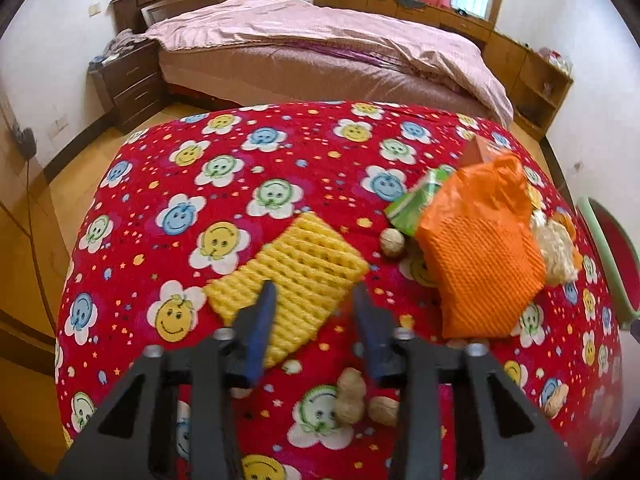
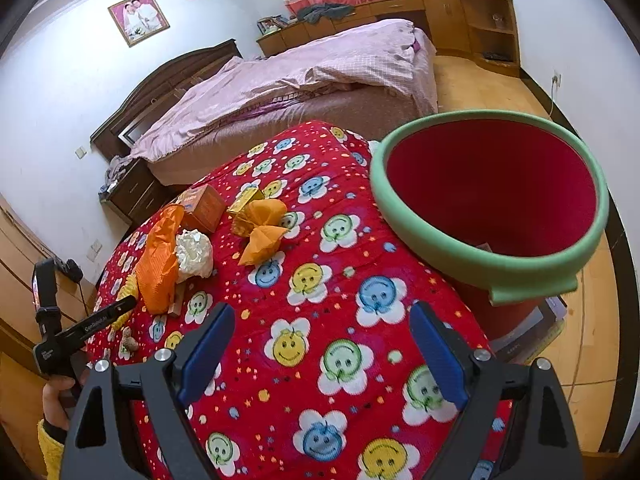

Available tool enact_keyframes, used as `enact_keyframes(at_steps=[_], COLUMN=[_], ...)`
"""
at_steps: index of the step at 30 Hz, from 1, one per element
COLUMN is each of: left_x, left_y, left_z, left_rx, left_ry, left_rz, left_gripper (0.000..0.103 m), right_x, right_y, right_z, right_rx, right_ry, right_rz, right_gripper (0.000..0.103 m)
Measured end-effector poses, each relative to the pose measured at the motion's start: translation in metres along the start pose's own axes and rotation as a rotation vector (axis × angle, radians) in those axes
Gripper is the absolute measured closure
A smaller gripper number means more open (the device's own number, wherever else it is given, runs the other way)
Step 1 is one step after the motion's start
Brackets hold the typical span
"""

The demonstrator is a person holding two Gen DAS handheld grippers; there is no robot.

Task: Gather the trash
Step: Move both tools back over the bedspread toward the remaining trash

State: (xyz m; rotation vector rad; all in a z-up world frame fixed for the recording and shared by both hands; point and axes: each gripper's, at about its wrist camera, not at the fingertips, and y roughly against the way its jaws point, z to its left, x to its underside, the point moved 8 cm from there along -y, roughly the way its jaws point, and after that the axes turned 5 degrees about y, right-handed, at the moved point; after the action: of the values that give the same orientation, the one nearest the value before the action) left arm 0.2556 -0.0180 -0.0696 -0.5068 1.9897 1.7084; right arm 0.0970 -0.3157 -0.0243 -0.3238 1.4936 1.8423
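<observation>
Closest to the left wrist cam are some peanut shells (image 1: 351, 396) and a walnut (image 1: 383, 411) lying on the smiley-flower cloth of the desk (image 1: 248, 168), right under the left gripper (image 1: 316, 306). That gripper is part open with nothing in it, hovering over the near edge of the yellow foam net (image 1: 294, 276). Just past it there's another walnut (image 1: 392, 242), then to the right a pile: orange plastic bag (image 1: 480, 252), green carton (image 1: 418, 202), white foam wad (image 1: 556, 254).

The right gripper (image 2: 322, 344) is spread wide, empty, over bare cloth. The red bin (image 2: 492, 196) with its green foam rim sits at the desk's right edge. Orange paper scraps (image 2: 262, 232) and a small orange box (image 2: 202, 206) lie farther back.
</observation>
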Motion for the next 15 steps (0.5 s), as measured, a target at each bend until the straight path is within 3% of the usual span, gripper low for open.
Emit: enact_keyframes(at_steps=[5, 15], left_x=[-0.002, 0.000], left_y=[0.001, 0.006], left_z=[0.013, 0.018], left_rx=[0.071, 0.136], left_ry=[0.084, 0.125], left_rz=[-0.025, -0.060], left_gripper=[0.087, 0.092], right_x=[-0.012, -0.029], right_y=[-0.014, -0.062], right_z=[0.012, 0.037], right_rx=[0.011, 0.039], right_ry=[0.043, 0.134], right_rz=[-0.003, 0.028], right_gripper=[0.012, 0.012])
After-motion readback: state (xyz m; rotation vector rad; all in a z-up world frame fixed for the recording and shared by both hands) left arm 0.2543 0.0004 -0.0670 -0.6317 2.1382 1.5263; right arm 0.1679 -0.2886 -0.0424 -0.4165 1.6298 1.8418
